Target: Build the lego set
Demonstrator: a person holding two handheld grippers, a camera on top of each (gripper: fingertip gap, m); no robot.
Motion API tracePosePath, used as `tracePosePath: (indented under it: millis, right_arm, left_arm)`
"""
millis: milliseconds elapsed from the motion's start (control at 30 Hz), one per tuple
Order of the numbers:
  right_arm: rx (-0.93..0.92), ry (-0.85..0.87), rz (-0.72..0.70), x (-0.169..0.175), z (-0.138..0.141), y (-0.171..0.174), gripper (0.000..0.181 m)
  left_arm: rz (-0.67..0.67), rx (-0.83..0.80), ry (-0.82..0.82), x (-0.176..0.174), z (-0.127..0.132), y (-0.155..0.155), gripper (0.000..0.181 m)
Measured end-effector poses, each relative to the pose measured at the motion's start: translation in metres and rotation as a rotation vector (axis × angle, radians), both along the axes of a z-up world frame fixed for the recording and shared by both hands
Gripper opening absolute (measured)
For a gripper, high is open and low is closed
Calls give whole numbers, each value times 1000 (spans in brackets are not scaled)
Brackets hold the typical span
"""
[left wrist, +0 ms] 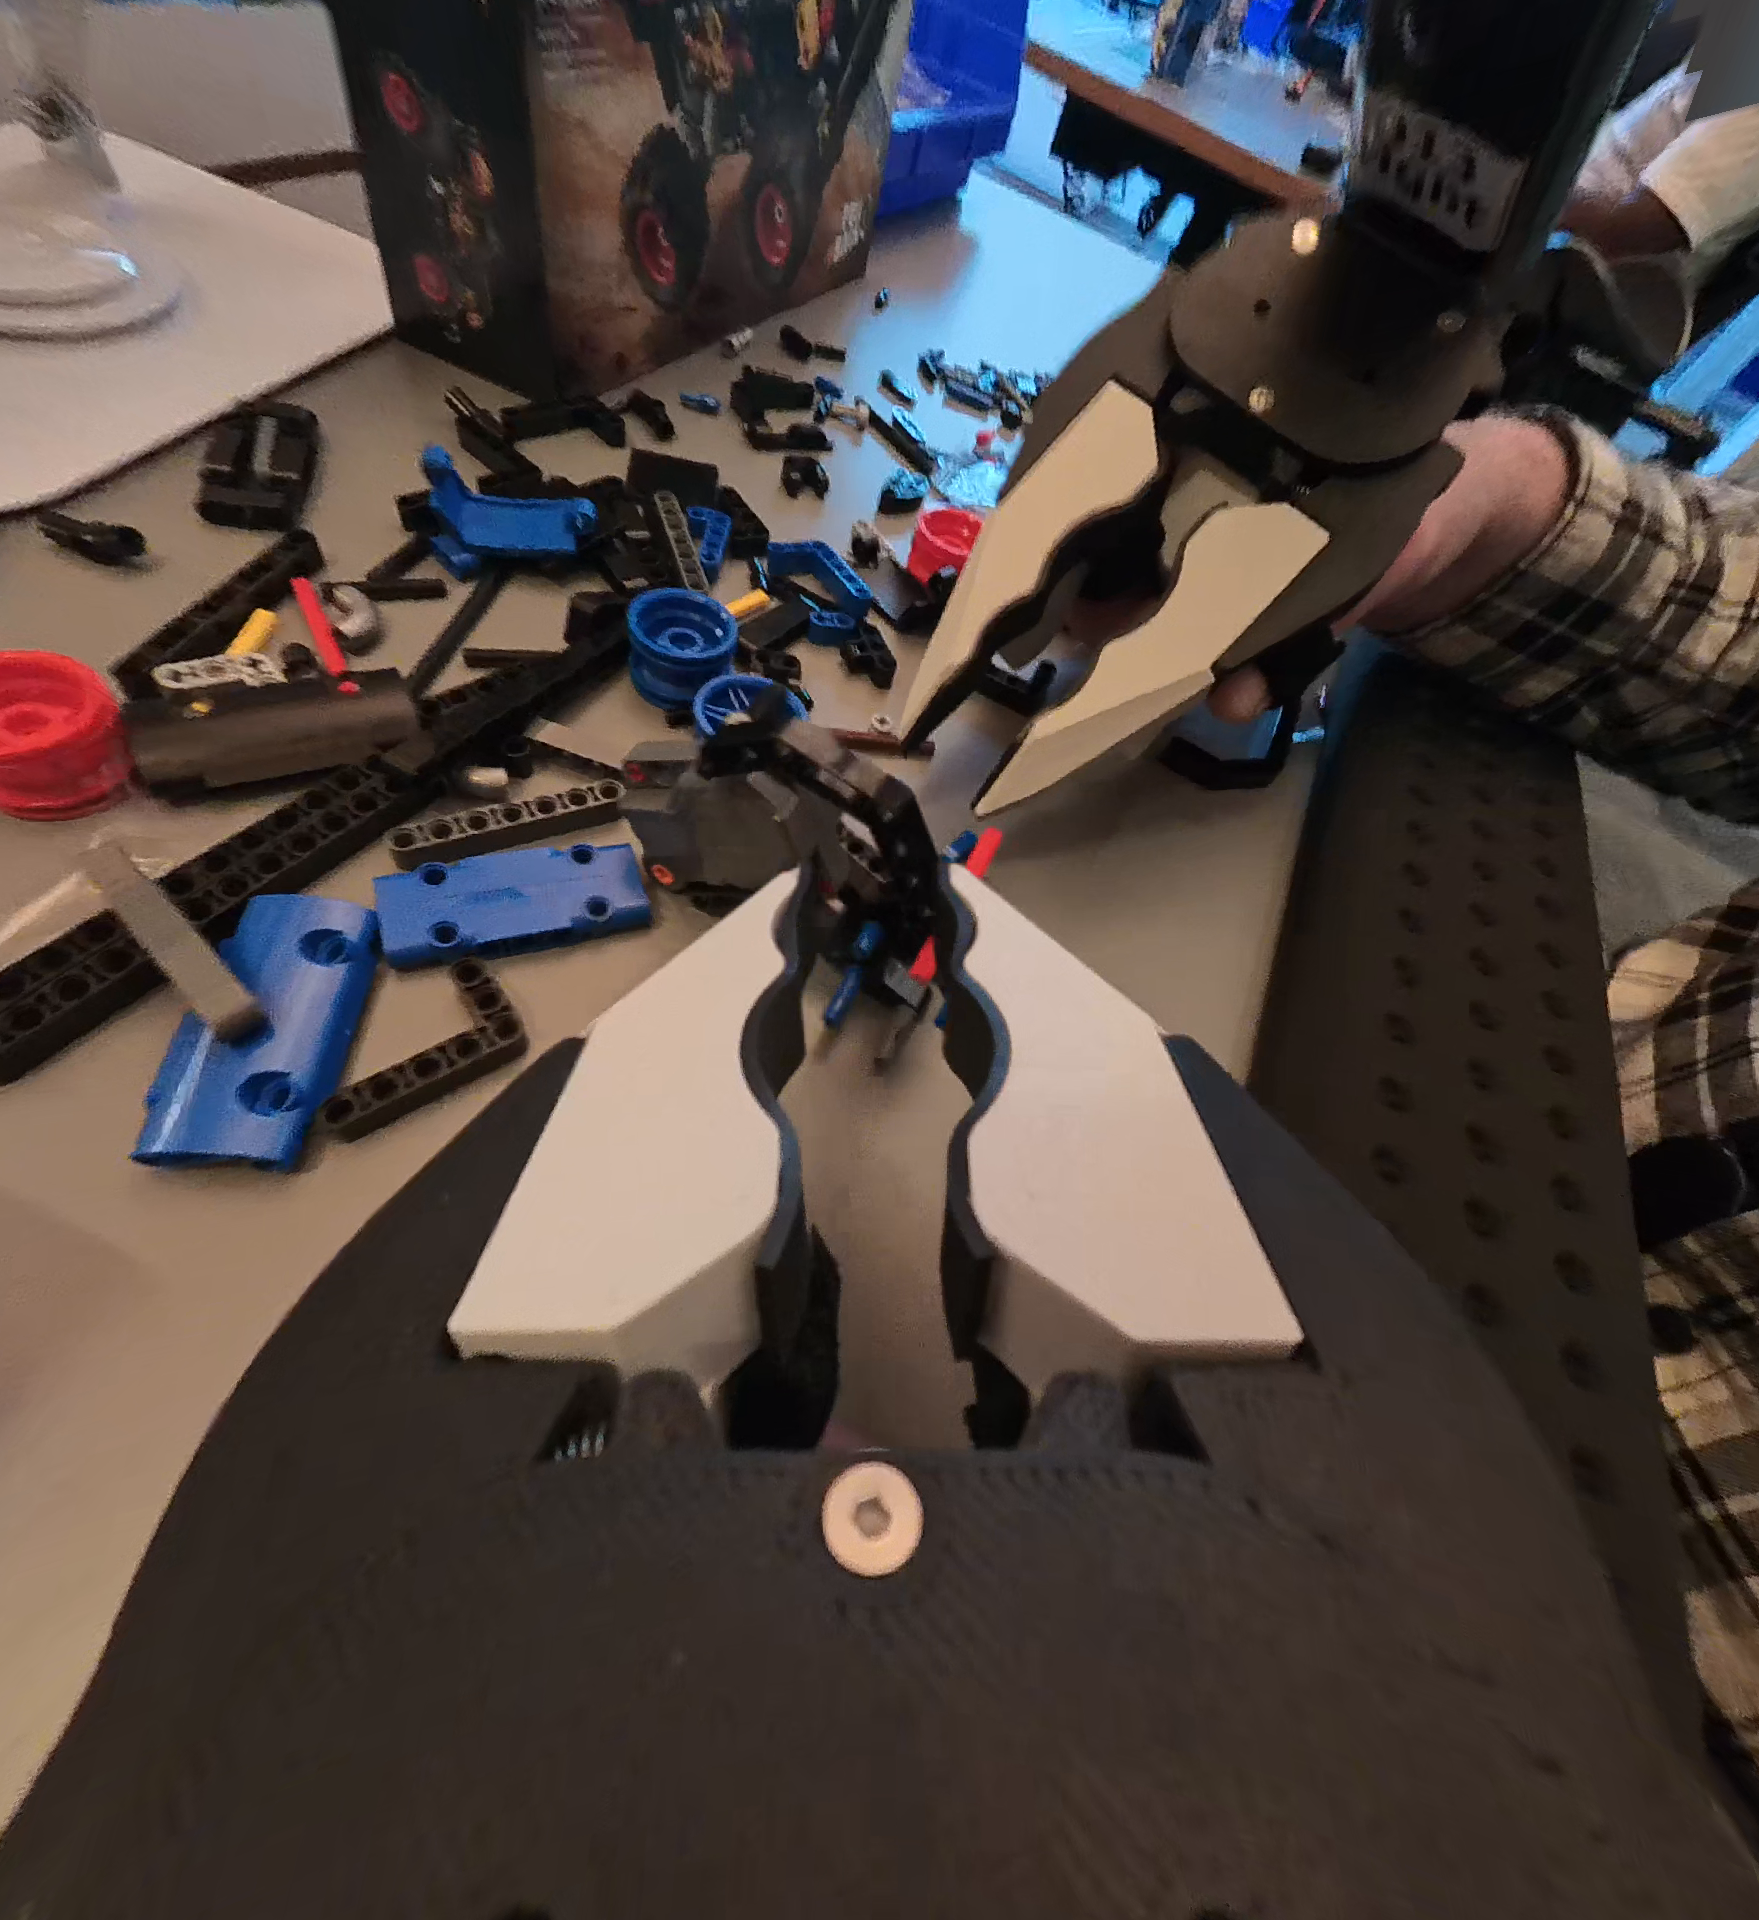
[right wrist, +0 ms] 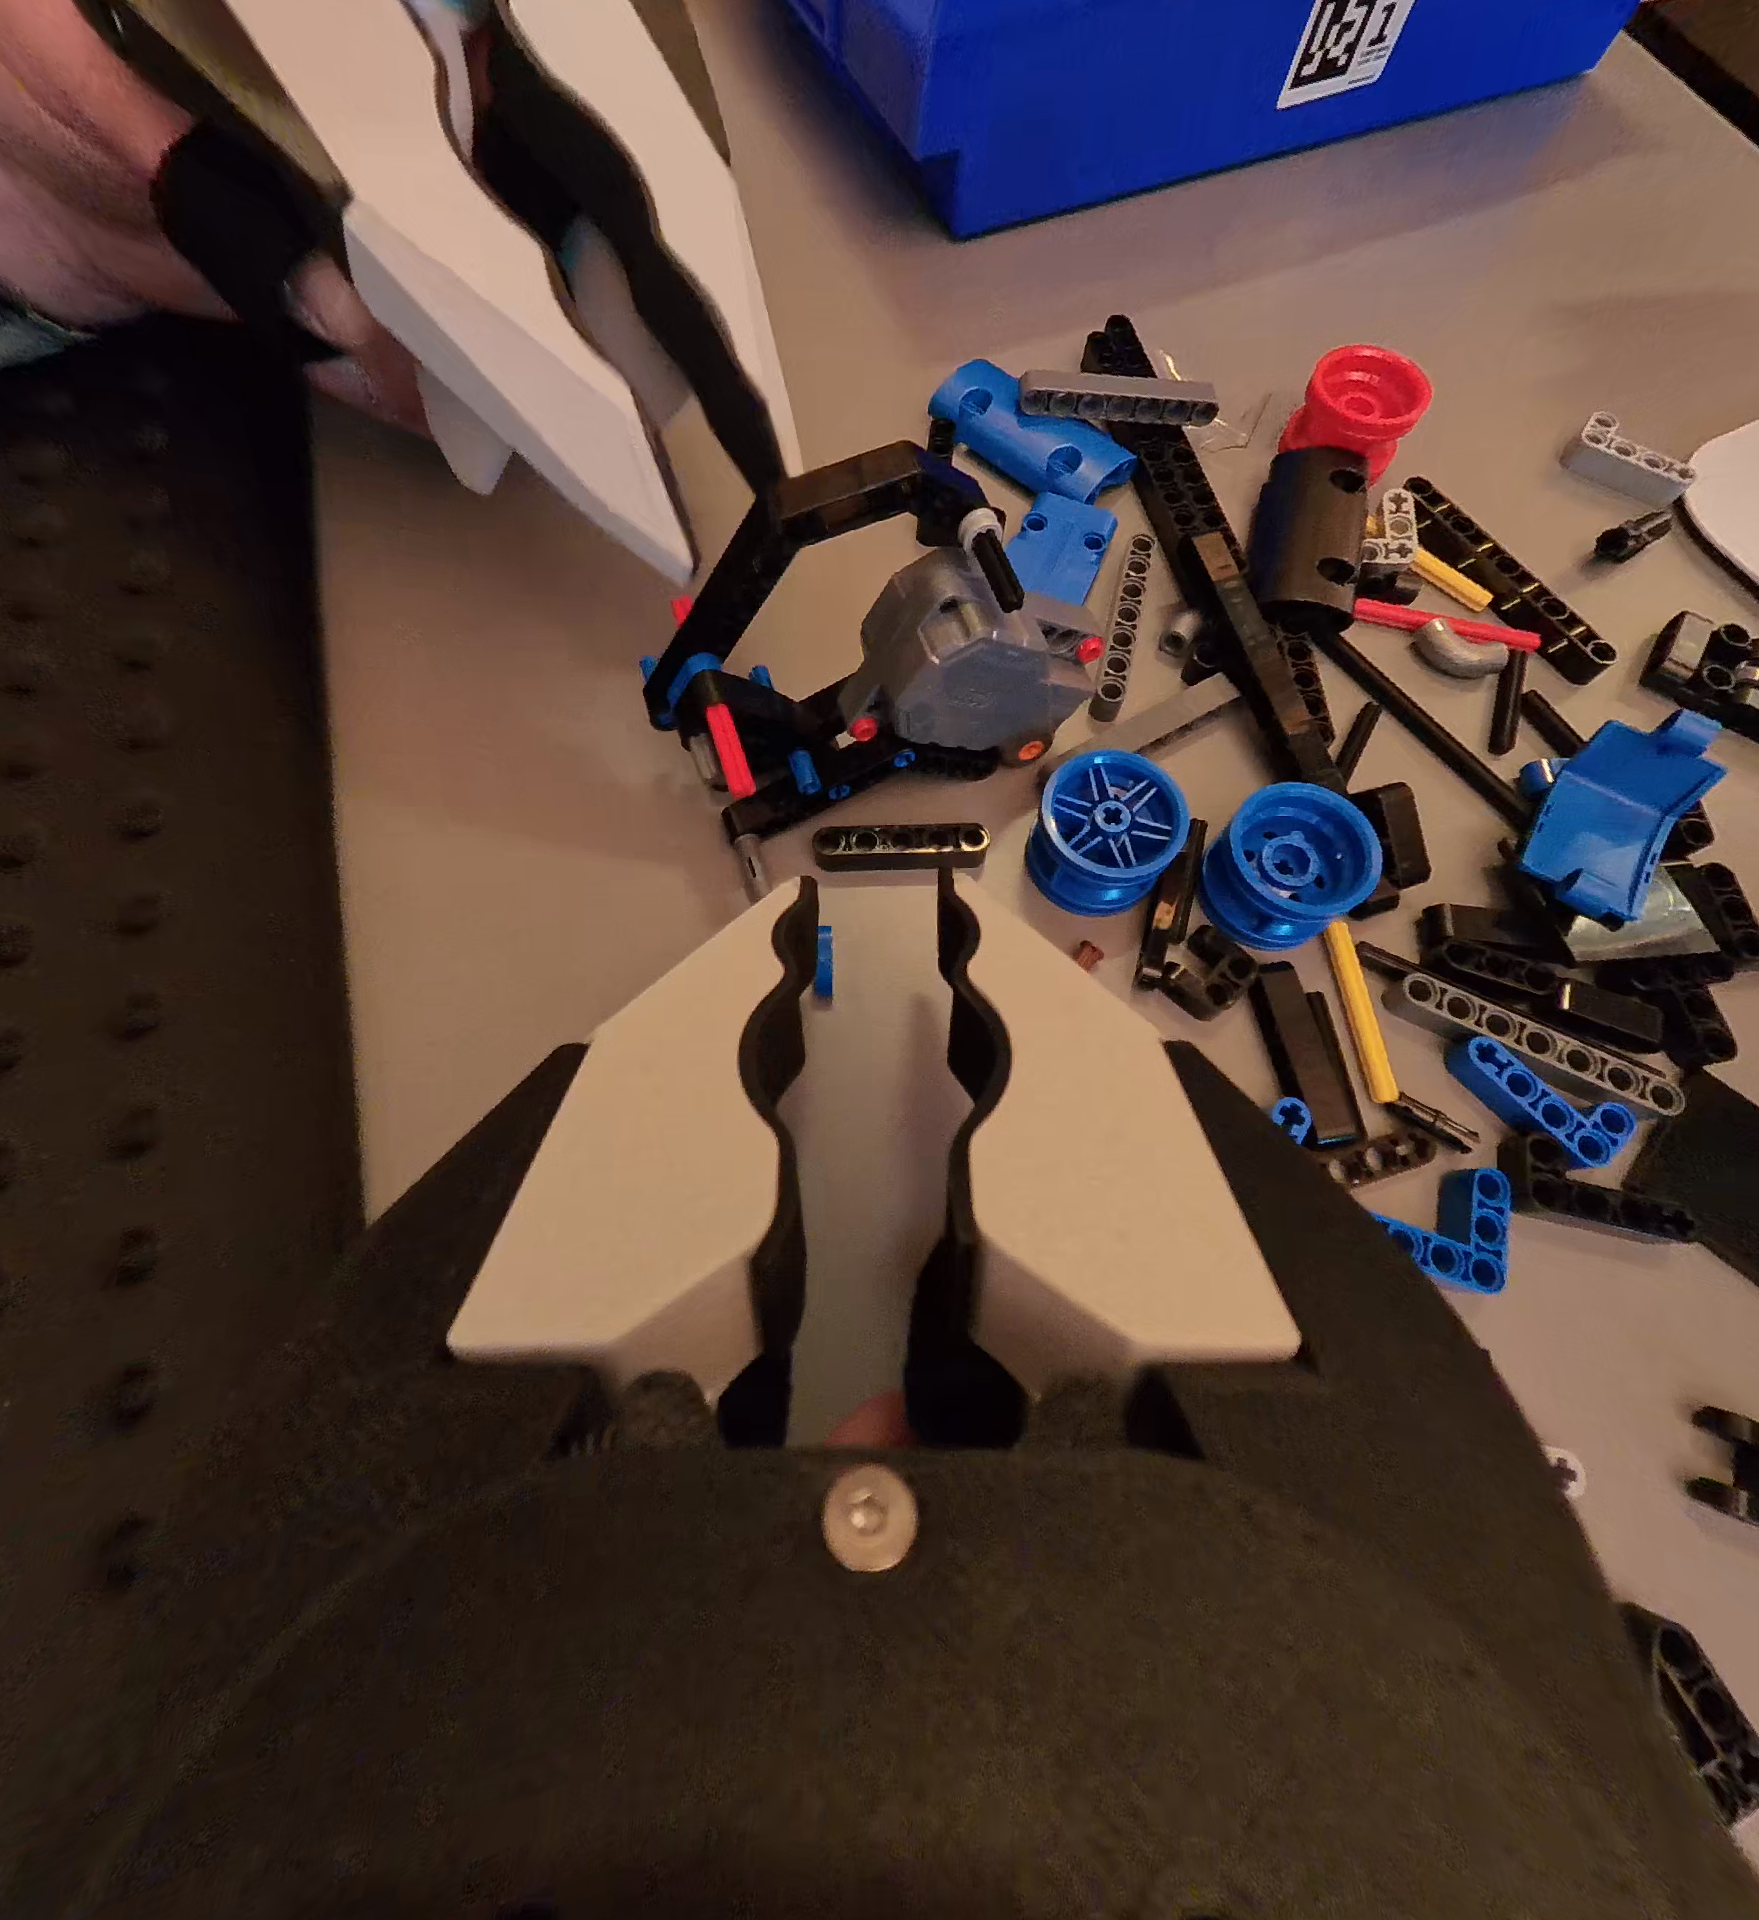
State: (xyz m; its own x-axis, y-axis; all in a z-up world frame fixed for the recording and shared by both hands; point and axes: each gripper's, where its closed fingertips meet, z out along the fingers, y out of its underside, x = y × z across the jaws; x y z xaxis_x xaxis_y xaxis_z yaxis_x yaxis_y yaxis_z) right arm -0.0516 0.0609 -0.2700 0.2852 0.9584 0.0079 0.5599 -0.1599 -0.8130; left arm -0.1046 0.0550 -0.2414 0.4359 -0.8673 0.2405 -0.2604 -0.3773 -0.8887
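1. The grey table (right wrist: 501,790) carries everything, with a black perforated mat (right wrist: 116,831) laid along its near edge.
2. A lego box (left wrist: 626,177) with a monster truck pictured on it stands upright toward the far side of the table, and a blue bin (right wrist: 1166,114) sits at another edge.
3. The left gripper (left wrist: 875,894) reaches in over the near edge; its fingers are clamped on the black frame of the part-built assembly (right wrist: 854,665), a black beam loop joined to a grey motor-like block with small blue and red pins.
4. The assembly sits close to the near edge of the table, just beside the mat, at the border of the loose pile.
5. The right gripper (right wrist: 875,894) hovers just short of the assembly with its jaws parted; a small blue piece (right wrist: 823,961) shows against the inner face of one finger, but I can't tell whether it is pinched.
6. A sleeve (left wrist: 1633,623) in plaid shows behind the right gripper.
7. Loose parts spread toward the table's middle: two blue wheel hubs (right wrist: 1109,847), a red wheel hub (left wrist: 23,727), blue curved panels (left wrist: 262,1029) and long black beams (left wrist: 262,831).
8. A short black beam (right wrist: 901,844) lies directly ahead of the right gripper's tips.
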Motion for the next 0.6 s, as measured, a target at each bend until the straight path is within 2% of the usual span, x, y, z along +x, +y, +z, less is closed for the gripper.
tracePosePath:
  millis: [133,333,600]
  right_arm:
    - [-1,-5,-1,0,-2,0,21]
    - [2,-1,-4,1,-1,1,22]
    - [2,0,5,0,-1,0,22]
  left_arm:
    - [25,-14,-78,-6,11,4,19]
    - [10,-6,-14,-1,1,2,19]
    - [21,5,-16,-2,2,4,18]
